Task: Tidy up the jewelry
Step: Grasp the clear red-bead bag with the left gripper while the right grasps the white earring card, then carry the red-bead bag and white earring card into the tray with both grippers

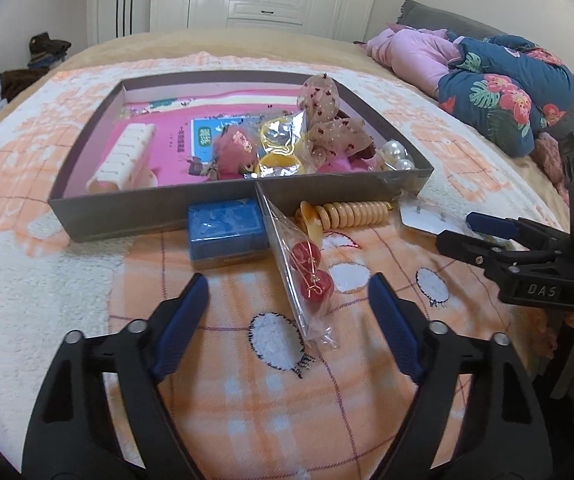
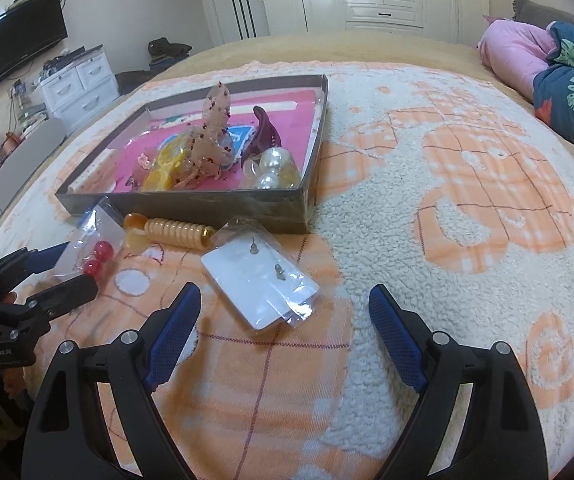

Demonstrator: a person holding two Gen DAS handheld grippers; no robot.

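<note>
The clear bag of red bead earrings (image 1: 310,276) lies on the bed blanket (image 1: 327,380), its top leaning on the tray's front wall, with the left claw (image 1: 289,292) apart around it, not touching. The pick-up looks to be in hand; next the claw must drop and pinch the bag. The right claw (image 2: 285,300) hovers apart near the stud-earring card (image 2: 259,280). The tray (image 1: 159,208) already holds pearls (image 1: 397,156), a hair clip (image 1: 127,156) and ribbon bows (image 1: 327,120).
</note>
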